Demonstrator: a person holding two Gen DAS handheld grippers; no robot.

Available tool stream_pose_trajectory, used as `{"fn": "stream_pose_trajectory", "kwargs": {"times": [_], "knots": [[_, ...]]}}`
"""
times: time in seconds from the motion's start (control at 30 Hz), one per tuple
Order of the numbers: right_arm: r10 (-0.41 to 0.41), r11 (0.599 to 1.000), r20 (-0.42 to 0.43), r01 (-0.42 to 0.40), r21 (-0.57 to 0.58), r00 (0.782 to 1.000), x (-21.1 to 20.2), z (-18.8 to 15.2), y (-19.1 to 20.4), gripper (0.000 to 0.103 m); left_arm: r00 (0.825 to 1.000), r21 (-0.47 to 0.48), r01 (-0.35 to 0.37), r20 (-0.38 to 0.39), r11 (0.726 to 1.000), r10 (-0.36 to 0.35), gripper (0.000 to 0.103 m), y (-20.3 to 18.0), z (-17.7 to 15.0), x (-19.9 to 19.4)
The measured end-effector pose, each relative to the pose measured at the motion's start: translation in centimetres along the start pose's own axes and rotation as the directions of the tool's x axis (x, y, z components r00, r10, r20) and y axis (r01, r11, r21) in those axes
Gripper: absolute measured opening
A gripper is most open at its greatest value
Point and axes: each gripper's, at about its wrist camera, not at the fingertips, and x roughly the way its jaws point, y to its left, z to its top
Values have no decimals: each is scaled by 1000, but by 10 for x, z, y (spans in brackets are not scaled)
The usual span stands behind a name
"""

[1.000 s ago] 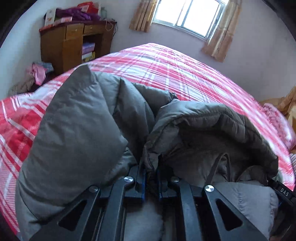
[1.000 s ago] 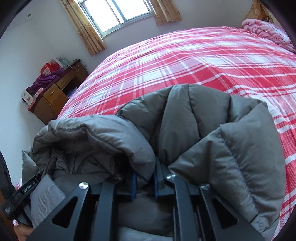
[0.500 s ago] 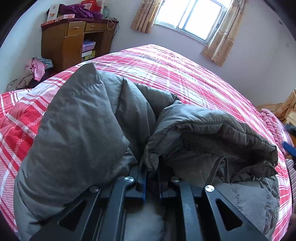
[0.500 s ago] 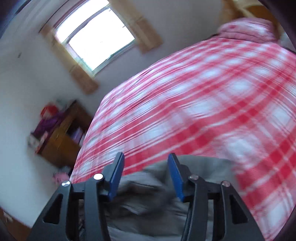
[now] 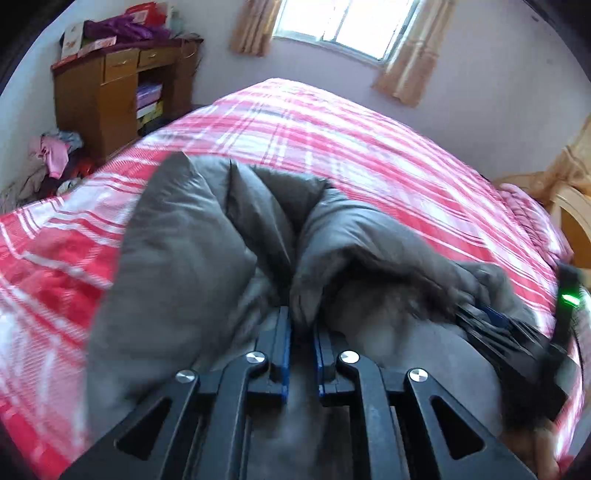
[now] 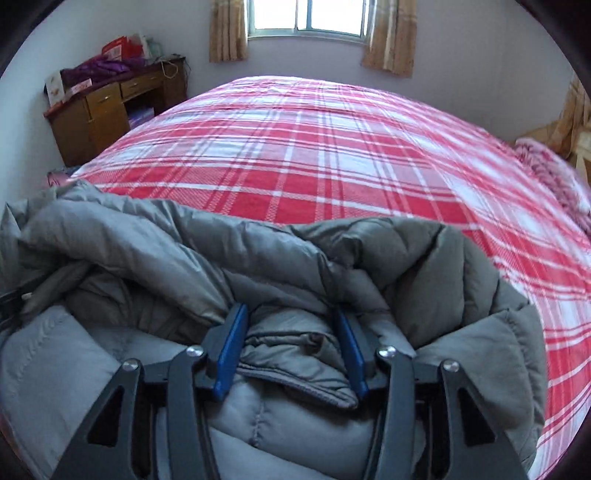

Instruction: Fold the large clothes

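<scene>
left gripper [image 5: 302, 325] pinches the grey puffer jacket [image 5: 177, 258] bunched at its 12 o'clock, right gripper [image 6: 291, 332] sits open, a jacket fold loose between its jaws

The puffy grey quilted jacket [image 6: 424, 280] runs past the lower picture edges and covers the near part of the red-and-white plaid bed [image 6: 332, 155]. In the left wrist view, motion blur smears the right black hand-held gripper [image 5: 491, 317].

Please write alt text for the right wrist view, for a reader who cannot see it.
The right gripper stands open over a folded grey puffer jacket, its blue pads either side of a fabric fold. Behind lies a red plaid bedspread, below a window.
</scene>
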Motion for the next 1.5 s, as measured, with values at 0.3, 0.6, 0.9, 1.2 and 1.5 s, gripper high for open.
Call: {"fn": "stream_pose_trajectory", "kwargs": {"times": [0.3, 0.6, 0.9, 1.2, 1.5], "knots": [[-1, 1000, 21, 1, 1, 1000, -1, -1, 1, 52, 992, 133, 69, 92, 989, -82, 11, -70, 60, -15], [20, 1000, 34, -21, 12, 999, -3, -2, -3, 53, 996, -37, 83, -12, 996, -84, 11, -9, 23, 83], [196, 952, 148, -224, 207, 969, -28, -9, -51, 54, 993, -62, 115, -5, 991, -116, 11, -1, 24, 87], [46, 984, -8, -44, 170, 999, 1, -5, -32, 51, 997, -27, 73, -6, 997, -73, 10, -13, 22, 86], [-15, 991, 10, 14, 133, 1000, 1, -4, -25, 55, 1000, 13, 16, -25, 1000, -16, 11, -22, 24, 79]]}}
